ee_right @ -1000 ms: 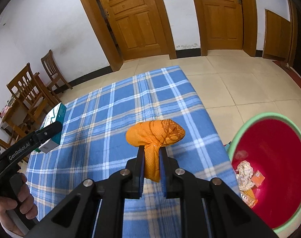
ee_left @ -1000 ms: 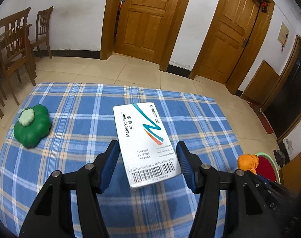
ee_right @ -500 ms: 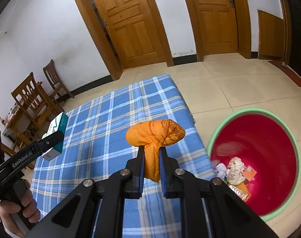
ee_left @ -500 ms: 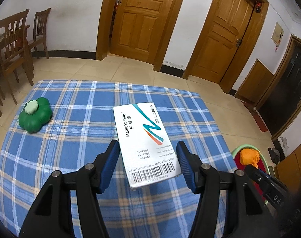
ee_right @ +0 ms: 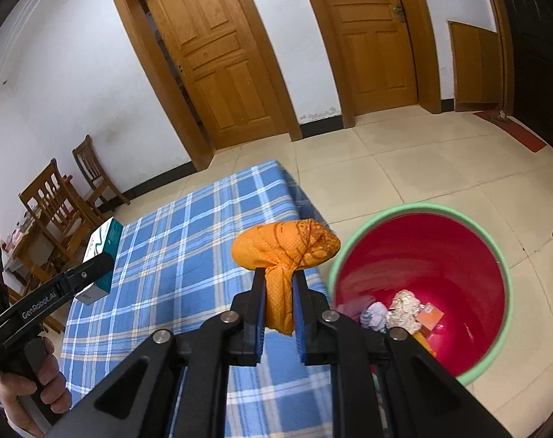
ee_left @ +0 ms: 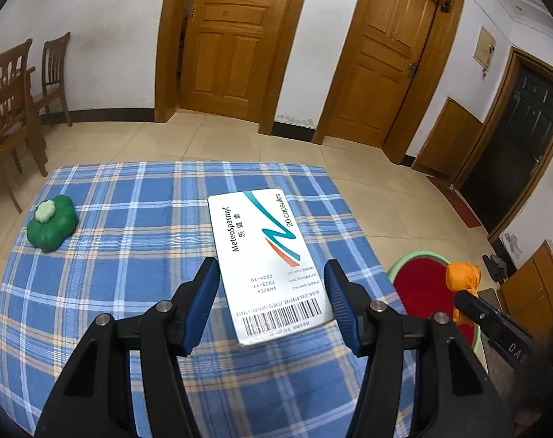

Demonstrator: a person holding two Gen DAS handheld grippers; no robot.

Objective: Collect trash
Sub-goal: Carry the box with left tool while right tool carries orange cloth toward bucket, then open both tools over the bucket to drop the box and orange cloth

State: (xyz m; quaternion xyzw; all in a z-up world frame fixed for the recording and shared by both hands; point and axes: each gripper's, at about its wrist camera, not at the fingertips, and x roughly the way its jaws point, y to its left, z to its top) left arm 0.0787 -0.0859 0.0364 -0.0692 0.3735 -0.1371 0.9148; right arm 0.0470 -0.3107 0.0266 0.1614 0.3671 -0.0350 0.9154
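Well, blue plaid tablecloth (ee_left: 130,292), tiled floor (ee_right: 440,168), wooden doors (ee_left: 236,36), w/ chairs (ee_left: 6,109).

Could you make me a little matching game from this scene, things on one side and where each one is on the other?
Things:
1. medicine box
2. orange cloth bundle
3. green clover toy
4. crumpled paper

Places:
A. lying on the blue checked tablecloth
B. at the bottom of the red bin
C. held in the left gripper
D. pinched in the right gripper

Pairs: 1-C, 2-D, 3-A, 4-B
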